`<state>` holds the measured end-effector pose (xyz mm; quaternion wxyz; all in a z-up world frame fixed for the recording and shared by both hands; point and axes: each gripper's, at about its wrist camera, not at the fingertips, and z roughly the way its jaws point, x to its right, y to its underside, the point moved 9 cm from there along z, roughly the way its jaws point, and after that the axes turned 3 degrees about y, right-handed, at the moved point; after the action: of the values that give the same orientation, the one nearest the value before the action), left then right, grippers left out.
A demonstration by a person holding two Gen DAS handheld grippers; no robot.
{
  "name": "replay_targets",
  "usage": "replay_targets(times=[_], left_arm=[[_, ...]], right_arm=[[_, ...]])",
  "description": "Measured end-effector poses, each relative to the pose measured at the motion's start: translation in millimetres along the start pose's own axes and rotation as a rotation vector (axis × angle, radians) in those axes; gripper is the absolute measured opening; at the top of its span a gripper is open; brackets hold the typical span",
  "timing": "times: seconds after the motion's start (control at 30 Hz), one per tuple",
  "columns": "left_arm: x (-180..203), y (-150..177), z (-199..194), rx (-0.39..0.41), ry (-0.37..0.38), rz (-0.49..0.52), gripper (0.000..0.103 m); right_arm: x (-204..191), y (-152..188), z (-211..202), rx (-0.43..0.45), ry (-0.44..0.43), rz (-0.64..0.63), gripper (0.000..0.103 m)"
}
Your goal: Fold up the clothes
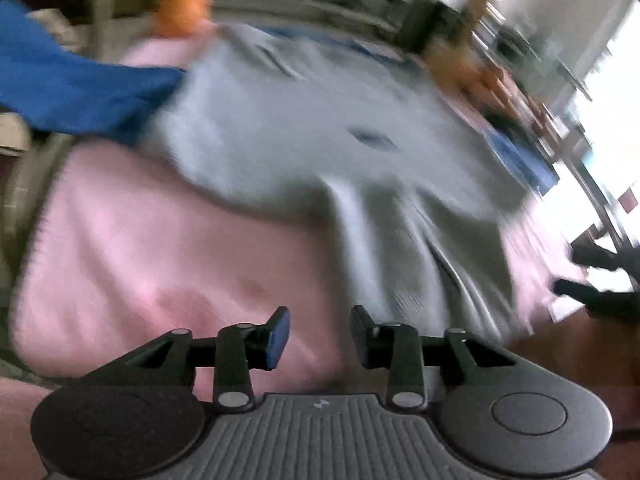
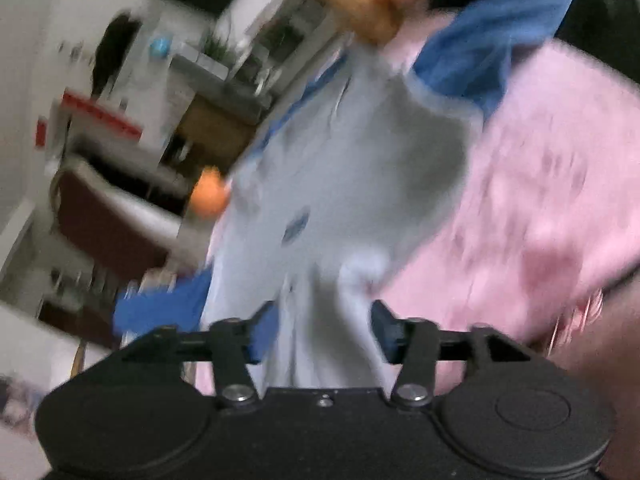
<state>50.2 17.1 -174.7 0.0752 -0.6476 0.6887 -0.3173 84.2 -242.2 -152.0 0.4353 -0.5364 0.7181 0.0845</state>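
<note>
The grey shirt (image 1: 280, 120) lies spread mid-frame on the pink blanket (image 1: 120, 240) — soft, light, likely to slump. Both tools gape empty — left tool (image 1: 320, 334), right tool (image 2: 324, 330); its near hem looks the best hold.

A home: a pink bedspread (image 1: 140, 240) fills the lower frame; cluttered shelves (image 2: 224, 76) stand upper left.

A pale grey-blue garment (image 1: 288, 128) with blue sleeves (image 1: 72, 92) lies spread on the pink cover, a small dark blue logo (image 1: 372, 138) on its chest. Its near part is bunched into ridged folds. Both views are blurred, so finer detail is unclear.
</note>
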Motion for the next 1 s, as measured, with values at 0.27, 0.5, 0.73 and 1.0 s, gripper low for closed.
replay_targets(times=[0.27, 0.5, 0.73, 1.0], left_arm=[[43.3, 41.1, 36.0, -0.213, -0.034, 0.271, 0.051], [46.8, 48.6, 50.7, -0.264, -0.014, 0.289, 0.05], [18.3, 16.8, 25.5, -0.12, 0.019, 0.068, 0.05], [14.7, 9.6, 27.5, -0.096, 0.018, 0.008, 0.049]], right_arm=[[-15.9, 64.6, 32.9, -0.238, 0.179, -0.231, 0.074], [-12.6, 112.1, 66.3, -0.407, 0.319, -0.381, 0.082], [-15.7, 125.1, 74.1, -0.415, 0.275, -0.391, 0.082], [-16.5, 144.8, 104.5, -0.495, 0.249, -0.31, 0.084]])
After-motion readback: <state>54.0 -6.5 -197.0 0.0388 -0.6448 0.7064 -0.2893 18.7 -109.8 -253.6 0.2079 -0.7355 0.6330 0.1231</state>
